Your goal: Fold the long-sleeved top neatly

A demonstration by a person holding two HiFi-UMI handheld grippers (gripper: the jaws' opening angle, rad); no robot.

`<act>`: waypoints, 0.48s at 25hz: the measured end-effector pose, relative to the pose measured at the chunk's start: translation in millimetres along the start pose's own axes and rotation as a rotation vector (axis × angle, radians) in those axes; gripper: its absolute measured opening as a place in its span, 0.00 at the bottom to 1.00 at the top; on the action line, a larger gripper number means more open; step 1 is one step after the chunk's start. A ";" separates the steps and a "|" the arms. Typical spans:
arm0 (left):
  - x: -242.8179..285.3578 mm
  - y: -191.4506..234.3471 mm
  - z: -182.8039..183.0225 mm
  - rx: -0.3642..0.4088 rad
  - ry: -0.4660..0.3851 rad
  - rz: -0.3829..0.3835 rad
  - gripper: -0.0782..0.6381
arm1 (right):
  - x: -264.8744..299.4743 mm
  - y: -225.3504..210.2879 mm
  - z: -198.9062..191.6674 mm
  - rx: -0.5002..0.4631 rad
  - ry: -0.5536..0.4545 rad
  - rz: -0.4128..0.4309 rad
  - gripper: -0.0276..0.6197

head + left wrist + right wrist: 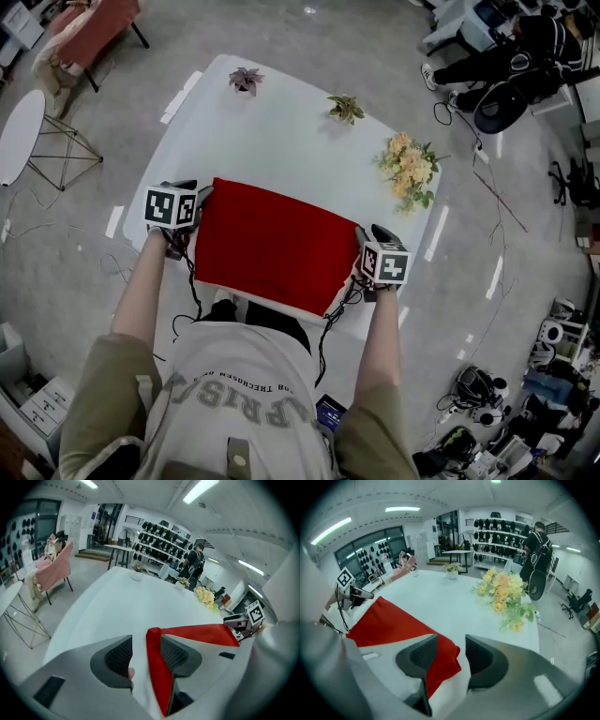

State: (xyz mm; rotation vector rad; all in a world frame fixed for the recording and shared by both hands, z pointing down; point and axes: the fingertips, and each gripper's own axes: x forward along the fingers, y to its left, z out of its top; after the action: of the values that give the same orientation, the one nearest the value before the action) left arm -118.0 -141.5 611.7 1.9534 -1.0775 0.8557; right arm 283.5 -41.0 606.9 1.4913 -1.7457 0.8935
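The red long-sleeved top (272,246) lies folded into a rectangle on the white table (281,141), with a pale layer showing along its near edge. My left gripper (199,202) is at the fold's far left corner. In the left gripper view a raised red edge (157,667) runs between the jaws of that gripper (146,648), against the right pad and apart from the left one; it is open. My right gripper (364,242) is at the far right corner. In its own view the red corner (443,663) lies between the parted jaws of that gripper (451,656), clear of the right pad.
A bunch of yellow flowers (410,169) lies on the table beyond the right gripper, and two small potted plants (247,80) (346,109) stand at the far edge. A chair with pink cloth (94,28) and a round side table (21,131) stand on the floor at left.
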 end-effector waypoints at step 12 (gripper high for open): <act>-60.6 -115.7 -142.0 0.317 0.178 -0.194 0.36 | -87.1 196.6 -102.4 -0.457 -0.019 0.214 0.43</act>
State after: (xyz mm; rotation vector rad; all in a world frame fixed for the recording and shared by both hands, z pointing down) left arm -70.0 45.1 602.2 2.1489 -0.6672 1.1206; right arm 105.4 113.8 574.7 1.0341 -1.9855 0.5288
